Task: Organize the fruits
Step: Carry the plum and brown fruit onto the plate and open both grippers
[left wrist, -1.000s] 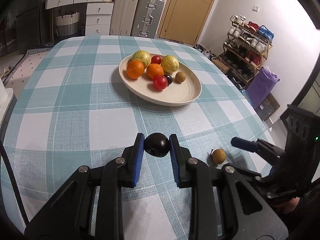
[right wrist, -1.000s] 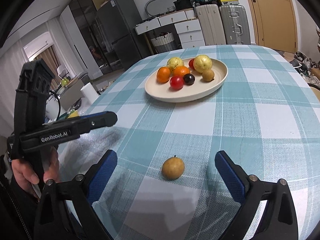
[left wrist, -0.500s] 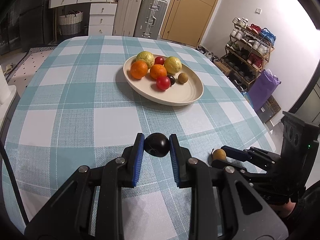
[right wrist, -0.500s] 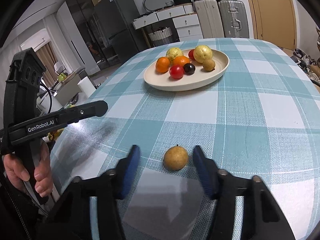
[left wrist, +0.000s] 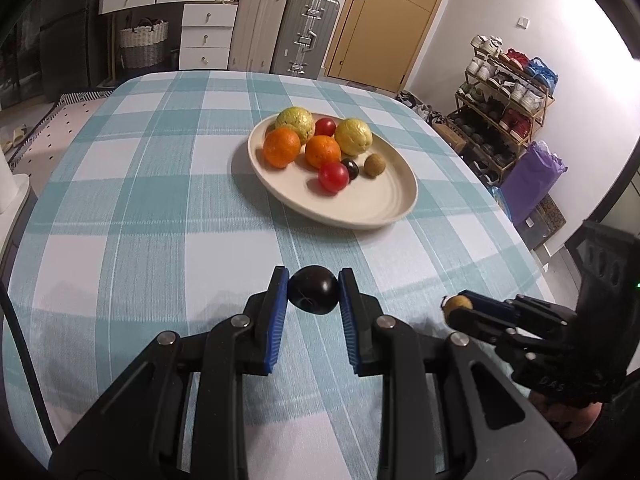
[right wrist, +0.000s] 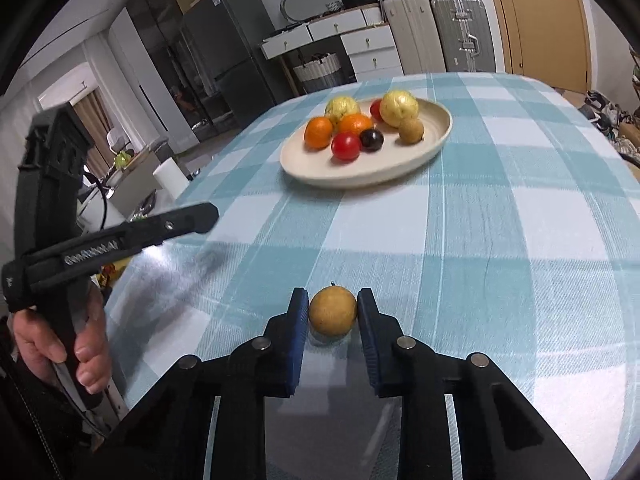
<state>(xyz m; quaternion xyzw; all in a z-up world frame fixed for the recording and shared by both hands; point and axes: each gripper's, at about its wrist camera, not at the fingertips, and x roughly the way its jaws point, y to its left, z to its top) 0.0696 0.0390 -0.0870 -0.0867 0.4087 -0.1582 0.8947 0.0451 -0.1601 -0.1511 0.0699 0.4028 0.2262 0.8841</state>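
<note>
My left gripper (left wrist: 313, 290) is shut on a dark plum (left wrist: 313, 294) just above the checked tablecloth. My right gripper (right wrist: 333, 312) is shut on a small tan round fruit (right wrist: 333, 315) that rests on the cloth near the table's front edge; the same fruit (left wrist: 457, 304) shows at the right gripper's tip in the left wrist view. Further back stands a cream plate (left wrist: 380, 208) (right wrist: 400, 168) holding two oranges, two yellow-green fruits, two red fruits, a dark plum and a small tan fruit.
The table (left wrist: 132, 208) wears a teal and white checked cloth. A person's hand (right wrist: 56, 344) holds the left gripper's handle at the table's left edge. Suitcases, drawers and a door stand beyond the far end; a shoe rack (left wrist: 504, 120) is at the right.
My right gripper's jaws closed from wide apart onto the tan fruit. The left gripper kept its hold on the dark plum and stayed put.
</note>
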